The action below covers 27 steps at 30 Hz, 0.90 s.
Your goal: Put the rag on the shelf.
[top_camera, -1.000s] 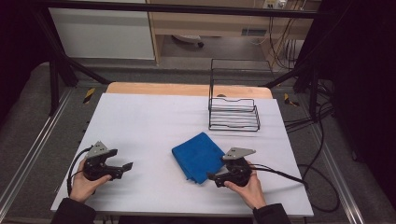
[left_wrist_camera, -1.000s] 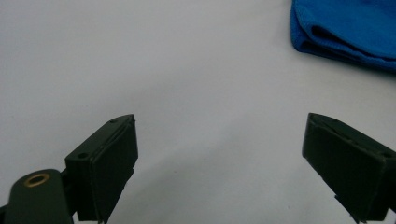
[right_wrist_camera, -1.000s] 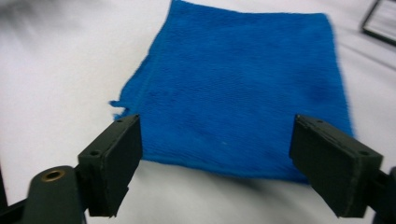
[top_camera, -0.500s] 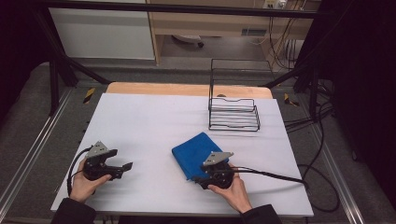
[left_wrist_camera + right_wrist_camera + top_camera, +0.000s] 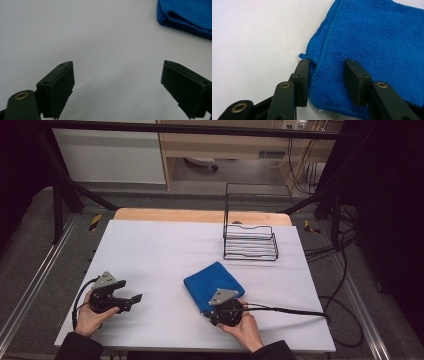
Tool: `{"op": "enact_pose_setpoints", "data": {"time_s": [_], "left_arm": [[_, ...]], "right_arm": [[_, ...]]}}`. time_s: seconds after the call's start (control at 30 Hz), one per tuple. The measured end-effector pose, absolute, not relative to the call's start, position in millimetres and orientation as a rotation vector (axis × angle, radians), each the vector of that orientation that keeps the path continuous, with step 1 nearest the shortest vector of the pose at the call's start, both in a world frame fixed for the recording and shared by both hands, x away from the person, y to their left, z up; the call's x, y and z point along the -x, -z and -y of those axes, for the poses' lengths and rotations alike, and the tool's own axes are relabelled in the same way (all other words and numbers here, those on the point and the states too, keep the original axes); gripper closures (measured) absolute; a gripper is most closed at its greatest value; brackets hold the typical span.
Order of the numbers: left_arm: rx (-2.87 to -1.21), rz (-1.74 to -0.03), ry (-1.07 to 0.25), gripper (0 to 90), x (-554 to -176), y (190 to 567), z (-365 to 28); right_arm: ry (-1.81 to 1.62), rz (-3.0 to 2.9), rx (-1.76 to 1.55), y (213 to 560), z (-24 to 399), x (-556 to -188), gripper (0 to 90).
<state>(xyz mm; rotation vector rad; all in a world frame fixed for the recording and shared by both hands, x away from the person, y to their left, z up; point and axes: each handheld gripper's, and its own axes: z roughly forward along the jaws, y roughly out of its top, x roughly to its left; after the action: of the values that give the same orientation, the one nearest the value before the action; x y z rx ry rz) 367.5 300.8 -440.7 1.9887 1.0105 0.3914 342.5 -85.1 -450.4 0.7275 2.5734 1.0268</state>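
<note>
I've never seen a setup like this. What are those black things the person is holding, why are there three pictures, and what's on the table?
There is no robot here: a person holds a hand-operated tool in each hand. The left gripper and the right gripper each carry their own small camera. One picture comes from a camera fixed above the white table; the other two look along each tool's black fingers. On the table lie a folded blue cloth and, farther back, a black wire rack. The left gripper is open over bare table and holds nothing. The right gripper is open around a corner of the cloth, one finger at its edge and one on top, not yet closed.
</note>
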Motion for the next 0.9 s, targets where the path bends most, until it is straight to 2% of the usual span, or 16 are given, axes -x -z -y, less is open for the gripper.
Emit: {"op": "enact_pose_setpoints", "data": {"time_s": [0.17, 0.37, 0.47, 0.9], "left_arm": [[-1.988, -1.009, -0.391, 11.9, -367, 441, -301], [-1.985, -1.013, -0.391, 12.1, -368, 441, -302], [-1.985, -1.014, -0.391, 12.2, -368, 441, -302], [-1.981, -1.014, -0.391, 12.6, -368, 440, -303]], "right_arm": [[-1.022, -2.575, -0.729, 450, 85, -344, 61.3], [-0.998, -2.576, -0.724, 448, 87, -348, 79.3], [-0.997, -2.585, -0.725, 447, 87, -350, 83.3], [-1.161, -2.599, -0.830, 424, 93, -353, 85.8]]}}
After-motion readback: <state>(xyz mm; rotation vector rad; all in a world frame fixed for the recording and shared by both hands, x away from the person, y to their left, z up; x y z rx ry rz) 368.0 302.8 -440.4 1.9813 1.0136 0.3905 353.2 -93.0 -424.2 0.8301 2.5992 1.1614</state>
